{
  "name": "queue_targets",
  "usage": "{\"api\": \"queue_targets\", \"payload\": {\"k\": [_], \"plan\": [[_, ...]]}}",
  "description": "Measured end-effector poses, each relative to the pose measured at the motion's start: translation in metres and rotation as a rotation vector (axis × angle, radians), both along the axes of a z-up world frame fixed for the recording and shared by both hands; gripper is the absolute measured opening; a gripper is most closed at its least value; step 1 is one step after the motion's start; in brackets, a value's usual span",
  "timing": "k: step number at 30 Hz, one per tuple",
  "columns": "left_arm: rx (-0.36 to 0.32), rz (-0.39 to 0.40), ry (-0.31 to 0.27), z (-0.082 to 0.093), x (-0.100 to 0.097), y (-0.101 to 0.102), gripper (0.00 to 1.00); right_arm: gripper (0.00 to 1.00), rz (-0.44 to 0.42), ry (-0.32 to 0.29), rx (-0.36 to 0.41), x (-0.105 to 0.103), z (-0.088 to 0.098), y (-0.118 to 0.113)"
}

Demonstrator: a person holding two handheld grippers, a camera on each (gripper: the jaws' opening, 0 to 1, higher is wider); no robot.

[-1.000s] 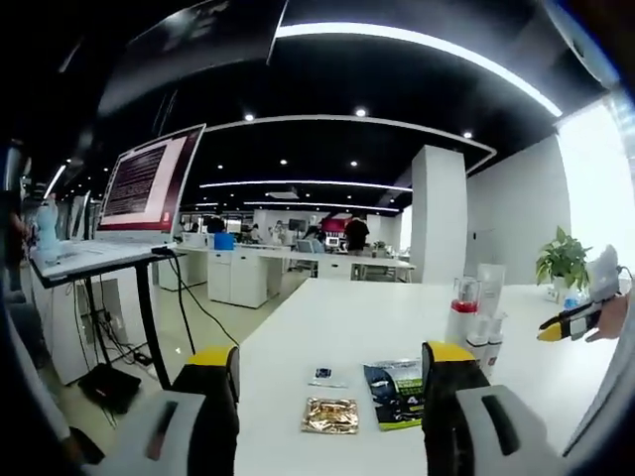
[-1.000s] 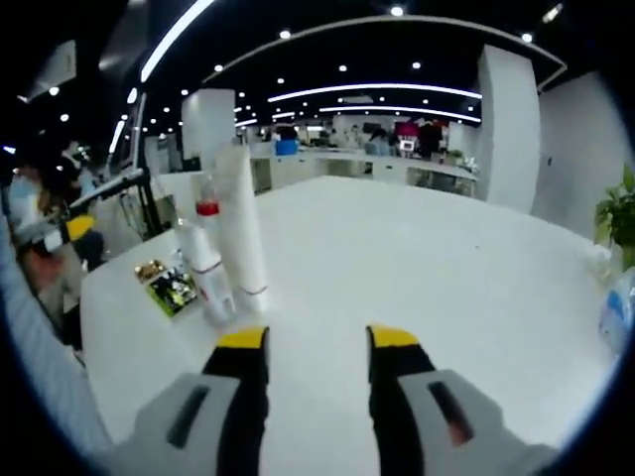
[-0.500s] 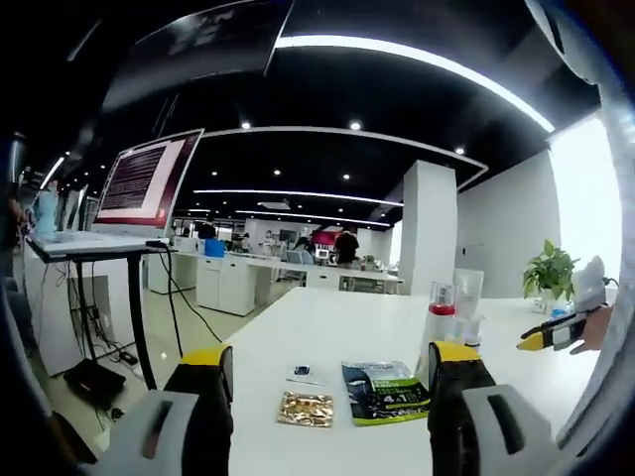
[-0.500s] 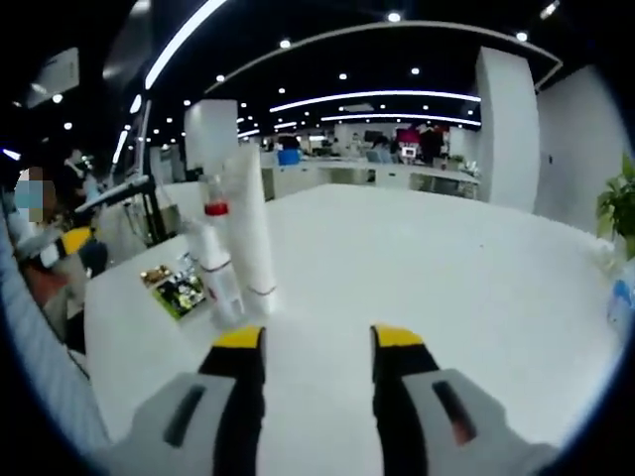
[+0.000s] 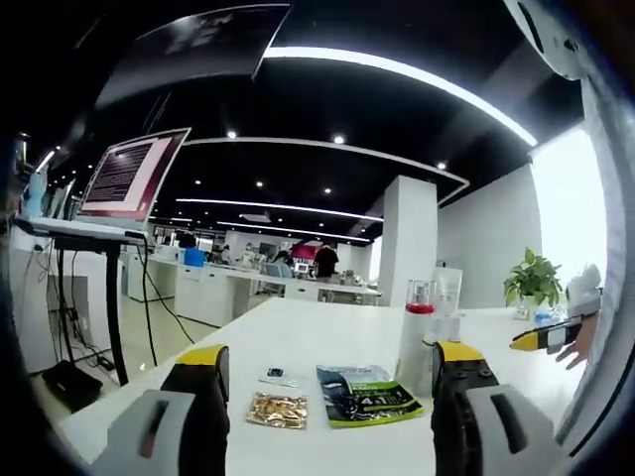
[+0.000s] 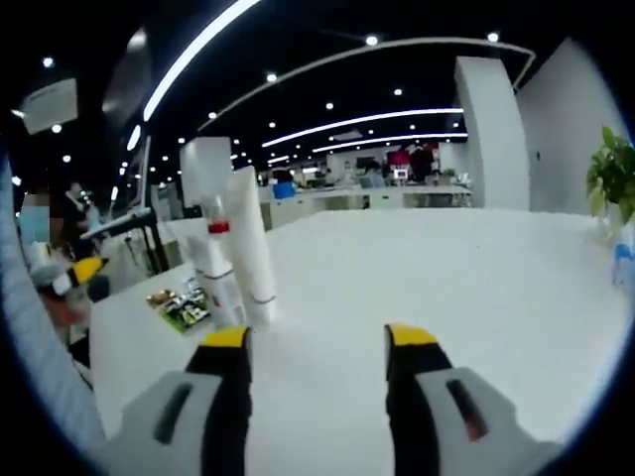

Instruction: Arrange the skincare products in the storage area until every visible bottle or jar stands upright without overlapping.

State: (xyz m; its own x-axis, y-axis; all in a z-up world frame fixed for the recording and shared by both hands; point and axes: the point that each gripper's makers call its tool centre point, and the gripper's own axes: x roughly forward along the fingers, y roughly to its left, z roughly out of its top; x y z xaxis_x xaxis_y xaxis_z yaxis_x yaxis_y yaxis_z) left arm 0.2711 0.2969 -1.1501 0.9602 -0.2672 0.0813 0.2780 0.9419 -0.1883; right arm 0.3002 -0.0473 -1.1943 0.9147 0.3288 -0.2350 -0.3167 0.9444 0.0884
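Note:
A cluster of skincare products stands upright on the white table [image 5: 298, 327]: a tall white tube [image 6: 251, 248] and beside it a clear bottle with a red band [image 6: 220, 270]. In the left gripper view the bottle [image 5: 417, 337] and the tube [image 5: 448, 296] sit just beyond my right jaw. Flat sachets lie near them: a gold one [image 5: 276, 410], a green-black one [image 5: 367, 394] and a small pale one [image 5: 275, 376]. My left gripper [image 5: 329, 353] is open and holds nothing. My right gripper [image 6: 317, 337] is open too, short of the tube, nothing between its jaws.
The white table [image 6: 466, 297] stretches wide to the right of the products. A potted plant [image 6: 610, 174] and a blue-labelled bottle [image 6: 623, 266] stand at its far right edge. A monitor on a stand [image 5: 119, 178] rises left of the table. The right gripper's yellow tip [image 5: 541, 337] shows at the right.
Both views have shifted as the hands moved, the products now looming a little larger. Nothing on the table has moved. Both grippers stay open.

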Motion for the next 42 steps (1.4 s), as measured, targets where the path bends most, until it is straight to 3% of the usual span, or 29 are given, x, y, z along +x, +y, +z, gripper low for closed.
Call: {"api": "queue_targets", "payload": {"k": [5, 8, 9, 10, 18, 23, 24, 25, 26, 29, 31, 42], "plan": [[-0.013, -0.021, 0.0, -0.007, 0.008, -0.005, 0.9, 0.54, -0.043, 0.037, -0.016, -0.008, -0.02, -0.013], [0.018, -0.032, 0.009, -0.013, 0.007, -0.009, 0.9, 0.54, -0.024, 0.039, -0.041, -0.011, -0.023, -0.008], [0.018, -0.037, 0.014, 0.002, -0.001, -0.008, 0.9, 0.54, -0.013, 0.034, -0.052, -0.011, -0.023, -0.006], [0.02, -0.042, 0.022, 0.003, -0.003, -0.009, 0.9, 0.54, -0.007, 0.036, -0.046, -0.011, -0.023, -0.004], [0.038, -0.048, 0.033, 0.003, -0.008, -0.005, 0.92, 0.54, 0.008, 0.068, -0.055, -0.008, -0.032, 0.0], [0.046, -0.003, 0.014, 0.003, -0.006, 0.003, 0.92, 0.54, 0.007, 0.104, -0.072, -0.006, -0.037, -0.003], [0.045, 0.01, 0.016, 0.002, -0.007, 0.004, 0.92, 0.54, 0.02, 0.118, -0.086, -0.006, -0.039, -0.002], [0.053, 0.022, 0.01, -0.035, 0.006, -0.001, 0.92, 0.54, 0.025, 0.136, -0.102, -0.005, -0.04, -0.003], [0.058, 0.024, -0.001, -0.041, 0.006, -0.002, 0.92, 0.54, 0.021, 0.137, -0.107, -0.002, -0.038, -0.004], [0.08, 0.022, -0.026, -0.046, 0.005, -0.005, 0.92, 0.54, -0.027, 0.121, -0.07, 0.005, -0.031, -0.012], [0.109, 0.027, -0.016, -0.052, 0.006, -0.005, 0.92, 0.54, -0.03, 0.138, -0.086, 0.007, -0.034, -0.015], [0.16, 0.02, -0.001, -0.058, 0.006, -0.01, 0.92, 0.53, 0.09, 0.146, -0.085, 0.0, -0.042, 0.005]]}}
